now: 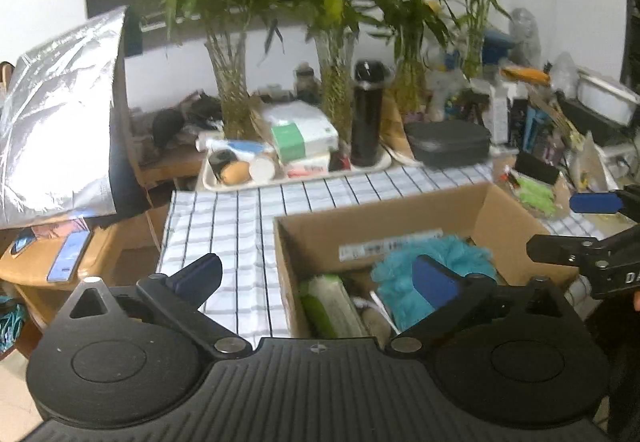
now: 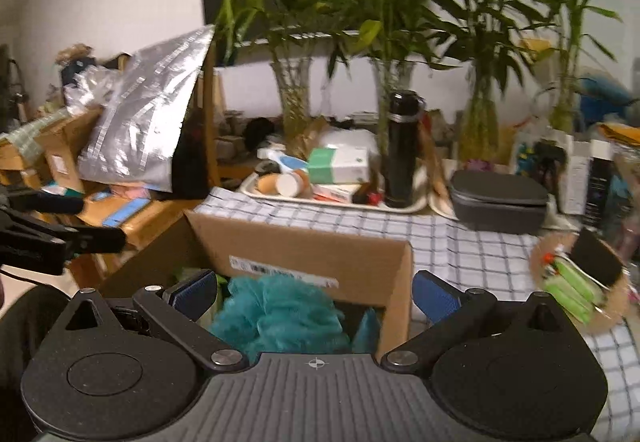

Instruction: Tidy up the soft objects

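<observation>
**Box partly filled, both tools empty**

The left tool (image 1: 318, 278) stands spread as wide as it goes, nothing between its blue pads. Just ahead of it and slightly to its right sits the open cardboard box (image 1: 516, 226) on the checked tablecloth (image 1: 224, 226) of the table. Right under its right-hand finger lies the teal mesh bath pouf (image 1: 400, 282), already down inside the box, with a pale green-edged soft pack (image 1: 332, 302) lying beside it toward the tool's left.

The right tool (image 2: 316, 296) is also wide open and holds nothing; it hangs over the near edge of the same box, the pouf directly below and between its fingers, not touched by either pad as far as I can see.

So part of the job looks done: at least two soft things are in the box. What seems left is out to the right tool's far right, where a bag of green soft pieces (image 2: 568, 292) lies on the cloth near the table edge, well apart from the box. Whether anything else in the clutter behind, around the tray (image 2: 400, 207) and the grey zip case (image 2: 500, 198), counts as soft I cannot tell.
</observation>
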`<move>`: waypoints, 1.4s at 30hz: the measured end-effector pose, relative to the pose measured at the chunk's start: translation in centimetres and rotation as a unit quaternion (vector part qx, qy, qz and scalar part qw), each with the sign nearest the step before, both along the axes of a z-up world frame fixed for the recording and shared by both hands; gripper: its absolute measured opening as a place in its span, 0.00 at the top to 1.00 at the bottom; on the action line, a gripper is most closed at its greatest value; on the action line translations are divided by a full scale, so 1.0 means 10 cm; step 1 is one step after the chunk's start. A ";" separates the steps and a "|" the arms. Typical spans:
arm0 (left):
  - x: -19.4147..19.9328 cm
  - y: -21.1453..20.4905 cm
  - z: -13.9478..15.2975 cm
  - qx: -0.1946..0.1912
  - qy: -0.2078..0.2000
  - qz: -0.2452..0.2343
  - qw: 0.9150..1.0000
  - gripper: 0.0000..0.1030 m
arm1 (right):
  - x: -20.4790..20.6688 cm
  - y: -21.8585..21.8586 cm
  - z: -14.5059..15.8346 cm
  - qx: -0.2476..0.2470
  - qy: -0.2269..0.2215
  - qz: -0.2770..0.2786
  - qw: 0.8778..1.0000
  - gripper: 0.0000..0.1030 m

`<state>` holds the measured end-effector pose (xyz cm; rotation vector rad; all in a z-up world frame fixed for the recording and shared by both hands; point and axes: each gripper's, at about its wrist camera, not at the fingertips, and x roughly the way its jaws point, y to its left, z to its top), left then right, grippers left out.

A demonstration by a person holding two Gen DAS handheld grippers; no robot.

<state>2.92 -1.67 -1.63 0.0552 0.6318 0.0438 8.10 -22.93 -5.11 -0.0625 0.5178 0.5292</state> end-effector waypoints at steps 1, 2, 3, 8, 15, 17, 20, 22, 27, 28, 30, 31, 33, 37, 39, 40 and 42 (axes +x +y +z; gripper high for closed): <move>-0.01 -0.01 -0.01 -0.003 0.007 -0.001 1.000 0.00 | -0.04 0.00 -0.02 -0.005 0.003 -0.010 1.000 0.00; -0.03 -0.01 -0.03 -0.008 0.009 -0.003 1.000 0.00 | -0.08 0.00 -0.05 -0.012 0.011 -0.021 1.000 0.00; -0.05 -0.02 -0.04 -0.012 0.011 -0.005 1.000 0.00 | -0.11 0.00 -0.08 -0.018 0.020 -0.031 0.999 0.00; -0.12 -0.06 -0.16 0.000 0.045 -0.002 0.999 0.00 | -0.20 0.03 -0.18 -0.045 0.055 -0.044 0.996 0.00; -0.18 -0.09 -0.30 0.025 0.082 0.003 0.996 0.00 | -0.21 0.16 -0.28 -0.091 0.073 -0.026 0.993 0.00; -0.19 -0.09 -0.31 0.023 0.085 0.001 0.996 0.00 | -0.21 0.16 -0.28 -0.090 0.073 -0.026 0.993 0.00; -0.19 -0.09 -0.31 0.016 0.085 -0.003 0.996 0.00 | -0.21 0.16 -0.28 -0.089 0.075 -0.026 0.993 0.00; -0.19 -0.09 -0.30 0.014 0.085 -0.004 0.996 0.00 | -0.21 0.17 -0.28 -0.091 0.075 -0.025 0.993 0.00; -0.17 -0.09 -0.32 0.016 0.087 -0.002 0.996 0.00 | -0.22 0.17 -0.28 -0.090 0.076 -0.026 0.993 0.00; -0.17 -0.09 -0.32 0.016 0.087 -0.002 0.996 0.00 | -0.21 0.17 -0.28 -0.089 0.076 -0.027 0.993 0.00; -0.17 -0.08 -0.32 0.018 0.088 -0.002 0.996 0.00 | -0.21 0.17 -0.28 -0.088 0.076 -0.027 0.993 0.00; -0.17 -0.08 -0.33 0.020 0.088 -0.002 0.996 0.00 | -0.21 0.17 -0.28 -0.089 0.076 -0.027 0.993 0.00; -0.17 -0.08 -0.34 0.023 0.089 -0.003 0.996 0.00 | -0.21 0.17 -0.28 -0.089 0.075 -0.027 0.993 0.00; -0.17 -0.06 -0.34 0.024 0.088 -0.004 0.996 0.00 | -0.20 0.17 -0.29 -0.089 0.076 -0.027 0.993 0.00; -0.17 -0.05 -0.33 0.022 0.087 -0.004 0.996 0.00 | -0.21 0.17 -0.29 -0.089 0.075 -0.027 0.993 0.00; -0.17 -0.04 -0.33 0.021 0.087 -0.003 0.996 0.00 | -0.20 0.17 -0.29 -0.089 0.076 -0.027 0.993 0.00; -0.17 -0.03 -0.33 0.020 0.086 -0.001 0.996 0.00 | -0.20 0.16 -0.29 -0.089 0.076 -0.027 0.993 0.00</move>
